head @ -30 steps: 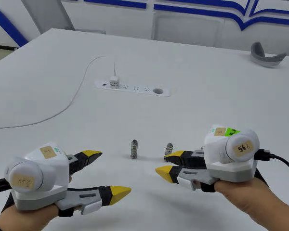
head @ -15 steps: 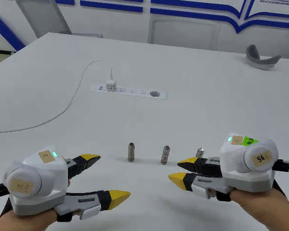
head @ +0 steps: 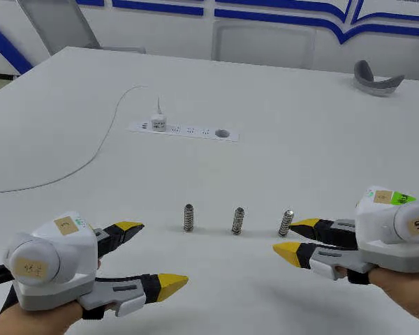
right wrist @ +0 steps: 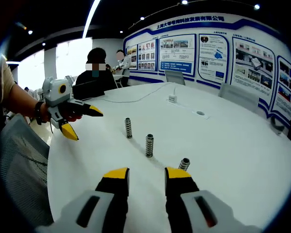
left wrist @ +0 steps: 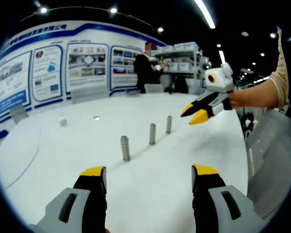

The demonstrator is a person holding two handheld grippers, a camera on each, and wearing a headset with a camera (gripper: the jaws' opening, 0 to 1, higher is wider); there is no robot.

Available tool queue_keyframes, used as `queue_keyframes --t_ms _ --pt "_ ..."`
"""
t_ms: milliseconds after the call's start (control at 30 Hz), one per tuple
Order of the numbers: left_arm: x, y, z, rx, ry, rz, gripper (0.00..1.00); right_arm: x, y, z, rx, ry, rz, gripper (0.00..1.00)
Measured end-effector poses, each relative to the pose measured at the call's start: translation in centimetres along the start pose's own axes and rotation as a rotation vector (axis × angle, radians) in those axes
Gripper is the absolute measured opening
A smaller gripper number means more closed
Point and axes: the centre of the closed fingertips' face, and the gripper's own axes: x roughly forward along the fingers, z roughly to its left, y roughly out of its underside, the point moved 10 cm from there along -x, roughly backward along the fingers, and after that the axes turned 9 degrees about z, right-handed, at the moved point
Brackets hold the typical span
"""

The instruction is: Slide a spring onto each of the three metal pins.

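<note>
- Head view has three springs standing in a row mid-table (head: 300, 153): left spring (head: 188, 218), middle spring (head: 238, 220), right spring (head: 285, 222)
- going by that, I'd call the job pretty much done, since each coil stands upright the way it would on a pin. The pins themselves are too small to pick out inside the coils
- my one doubt is the right spring, which leans a touch. I can't tell whether it's seated all the way down, so it might want a nudge
- left gripper (head: 153, 255) sits around 7 o'clock from the row, well apart from it, tongs spread wide with nothing between them
- right gripper (head: 297, 237) is at roughly 4 o'clock, just beside the right spring and apparently not touching it. Its tongs are parted more narrowly and also empty
- other stuff: a power strip (head: 184, 130) at 12 o'clock from the row with a white plug (head: 158, 124) in it, and a cable (head: 91, 160) trailing off toward 9 o'clock
- a grey curved thing (head: 377, 75) lies far off at about 2 o'clock
- none of it sits between the tongs and the springs, so I see nothing in the way
</note>
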Motion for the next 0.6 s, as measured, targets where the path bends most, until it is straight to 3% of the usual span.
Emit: queue_keyframes --t_ms 600 --pt "0.0 0.3 0.1 -0.008 -0.002 0.006 0.74 -1.2 1.6 -1.2 0.009 0.022 -0.012 0.53"
